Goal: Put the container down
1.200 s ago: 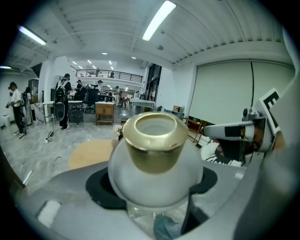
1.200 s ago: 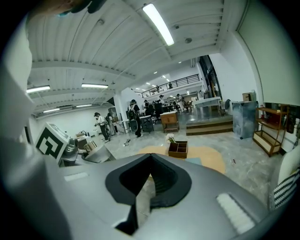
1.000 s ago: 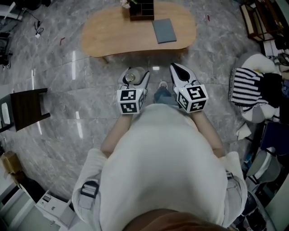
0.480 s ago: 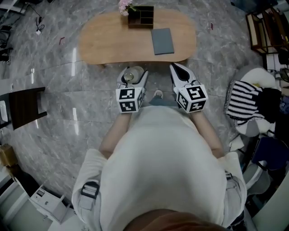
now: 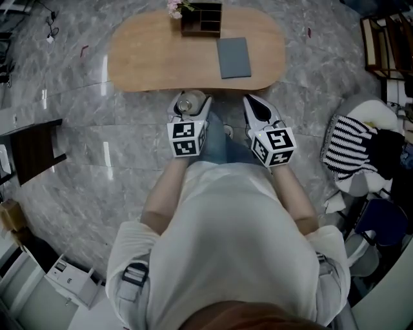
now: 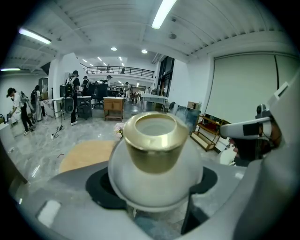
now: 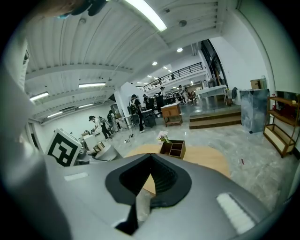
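Note:
The container (image 5: 188,103) is a round white jar with a gold rim. My left gripper (image 5: 189,111) is shut on it and holds it upright in the air, just short of the near edge of the oval wooden table (image 5: 148,58). In the left gripper view the container (image 6: 157,154) fills the space between the dark pads (image 6: 101,187). My right gripper (image 5: 257,111) hangs beside it at the same height, shut, with nothing in its jaws. In the right gripper view the table (image 7: 208,161) lies ahead.
On the table stand a dark compartment box (image 5: 201,19) with pink flowers (image 5: 174,8) beside it, and a grey pad (image 5: 233,57). A dark stool (image 5: 32,151) is at the left. Striped cloth (image 5: 352,138) and shelving are at the right. Several people stand far off.
The person has stepped forward, so both grippers are nearer the table's front edge. The container stays in the left gripper, and the right gripper stays shut.

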`<state>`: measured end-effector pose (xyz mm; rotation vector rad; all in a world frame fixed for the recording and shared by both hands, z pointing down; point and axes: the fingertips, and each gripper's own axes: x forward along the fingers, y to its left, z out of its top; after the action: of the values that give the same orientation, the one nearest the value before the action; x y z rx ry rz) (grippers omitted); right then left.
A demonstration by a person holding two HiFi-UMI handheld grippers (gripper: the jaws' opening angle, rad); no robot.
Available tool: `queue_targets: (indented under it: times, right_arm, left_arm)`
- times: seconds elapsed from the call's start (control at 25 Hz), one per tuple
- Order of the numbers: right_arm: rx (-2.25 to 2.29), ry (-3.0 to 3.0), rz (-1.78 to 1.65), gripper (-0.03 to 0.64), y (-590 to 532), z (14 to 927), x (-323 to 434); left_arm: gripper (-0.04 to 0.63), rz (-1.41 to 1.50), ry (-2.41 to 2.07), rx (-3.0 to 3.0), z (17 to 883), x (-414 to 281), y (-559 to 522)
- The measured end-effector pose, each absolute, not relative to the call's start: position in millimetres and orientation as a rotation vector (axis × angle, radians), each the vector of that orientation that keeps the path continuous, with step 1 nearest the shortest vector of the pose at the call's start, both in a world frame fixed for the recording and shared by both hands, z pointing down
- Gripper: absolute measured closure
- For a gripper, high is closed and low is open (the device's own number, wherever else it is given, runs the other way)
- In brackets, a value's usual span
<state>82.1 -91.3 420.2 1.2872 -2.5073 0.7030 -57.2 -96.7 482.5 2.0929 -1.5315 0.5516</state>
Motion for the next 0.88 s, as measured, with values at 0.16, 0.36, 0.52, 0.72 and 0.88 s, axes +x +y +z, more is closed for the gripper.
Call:
queue_targets:
  times: [0.16, 0.36, 0.52, 0.72, 0.88]
  right_arm:
    - [1.298, -2.485, 0.724, 0.618, -113, 435, 79]
    - [1.307, -2.437, 0.754, 0.618, -143, 460, 73]
    - [1.273, -2.408, 0.768, 0.618, -169, 487, 63]
    - [1.261, -2.363, 0.813, 0.618, -199, 524, 55]
    - [1.254, -2.330, 0.854, 0.618, -219, 555, 52]
  left_arm:
    - [0.247, 0.571, -1.505, 2.084, 511, -62, -122]
    - [0.247, 0.624, -1.472, 2.081, 548, -64, -162]
    - [0.245, 0.655, -1.434, 2.083, 590, -63, -197]
    - [0.247, 0.717, -1.373, 2.092, 643, -58, -235]
    - [0.246, 0.754, -1.348, 2.099, 678, -55, -266]
